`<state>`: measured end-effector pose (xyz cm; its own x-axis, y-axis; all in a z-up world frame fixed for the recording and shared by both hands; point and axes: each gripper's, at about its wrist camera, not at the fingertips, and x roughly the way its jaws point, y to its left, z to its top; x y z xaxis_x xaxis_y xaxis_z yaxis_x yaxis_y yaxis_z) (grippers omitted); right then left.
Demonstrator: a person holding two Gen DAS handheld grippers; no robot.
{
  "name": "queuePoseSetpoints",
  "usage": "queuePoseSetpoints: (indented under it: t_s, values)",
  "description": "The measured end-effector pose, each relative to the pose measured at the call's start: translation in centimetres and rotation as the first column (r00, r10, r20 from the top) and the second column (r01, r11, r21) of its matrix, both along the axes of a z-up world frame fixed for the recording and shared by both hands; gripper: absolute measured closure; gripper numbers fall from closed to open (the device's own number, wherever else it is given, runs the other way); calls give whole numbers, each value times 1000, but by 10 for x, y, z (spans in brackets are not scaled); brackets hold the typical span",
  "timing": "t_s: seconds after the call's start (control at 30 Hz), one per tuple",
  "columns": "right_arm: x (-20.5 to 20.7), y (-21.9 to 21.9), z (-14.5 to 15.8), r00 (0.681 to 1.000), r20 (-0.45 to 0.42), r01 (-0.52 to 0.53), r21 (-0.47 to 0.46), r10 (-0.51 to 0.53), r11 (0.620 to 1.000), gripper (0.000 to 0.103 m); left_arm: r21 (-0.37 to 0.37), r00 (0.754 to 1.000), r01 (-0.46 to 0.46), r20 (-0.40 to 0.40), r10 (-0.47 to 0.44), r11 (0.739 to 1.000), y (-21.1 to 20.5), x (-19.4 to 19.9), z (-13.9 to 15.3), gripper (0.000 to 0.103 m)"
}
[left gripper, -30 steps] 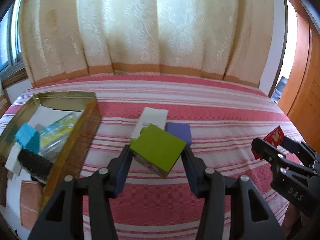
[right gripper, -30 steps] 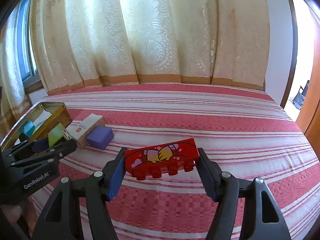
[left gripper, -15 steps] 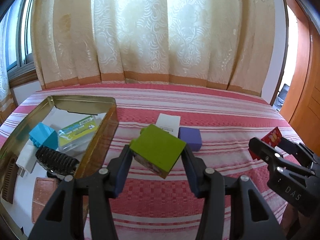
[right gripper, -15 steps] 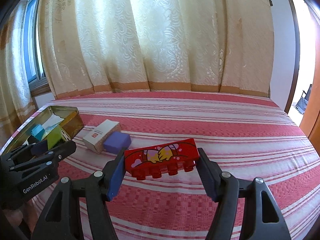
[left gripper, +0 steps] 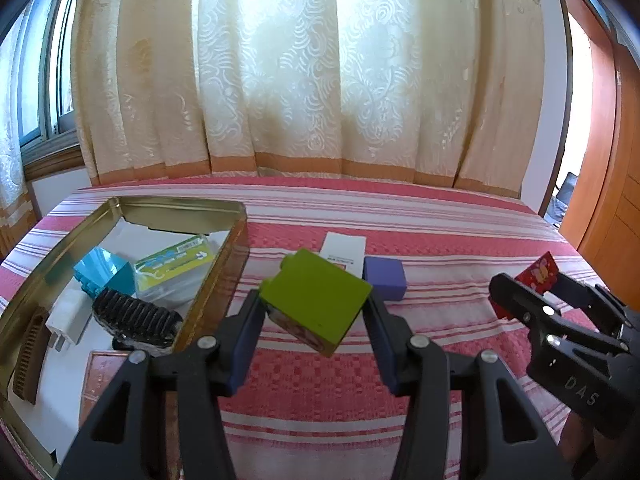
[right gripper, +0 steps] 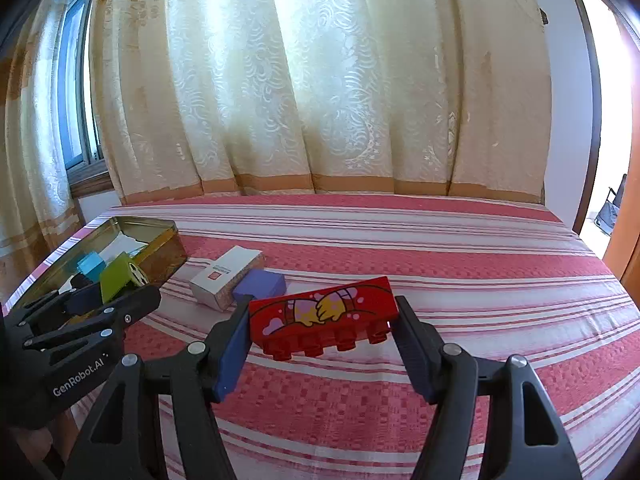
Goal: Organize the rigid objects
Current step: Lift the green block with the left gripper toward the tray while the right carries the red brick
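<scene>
curtains [left gripper: 312, 80]: cream, backlit | window [right gripper: 76, 92]: far left | bedspread [right gripper: 440, 248]: red-striped | door [left gripper: 616, 184]: wooden, right

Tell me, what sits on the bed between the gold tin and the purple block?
A white box lies there on the striped bedspread, touching the purple block and apart from the gold tin. The right wrist view shows it best.

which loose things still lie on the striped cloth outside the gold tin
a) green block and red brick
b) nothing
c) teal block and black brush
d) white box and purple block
d: the white box and purple block lie side by side on the cloth beside the gold tin.
</scene>
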<state>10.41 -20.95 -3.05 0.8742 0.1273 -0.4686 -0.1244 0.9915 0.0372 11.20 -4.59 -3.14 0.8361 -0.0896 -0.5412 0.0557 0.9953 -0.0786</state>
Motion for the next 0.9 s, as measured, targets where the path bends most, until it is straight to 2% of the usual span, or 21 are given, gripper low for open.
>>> queuePoseSetpoints:
  t_s: [0.9]
  values:
    - [-23, 24, 7, 994, 95, -47, 11, 46, 999, 34, 24, 993, -13, 119, 10, 1000, 9, -32, 12, 53]
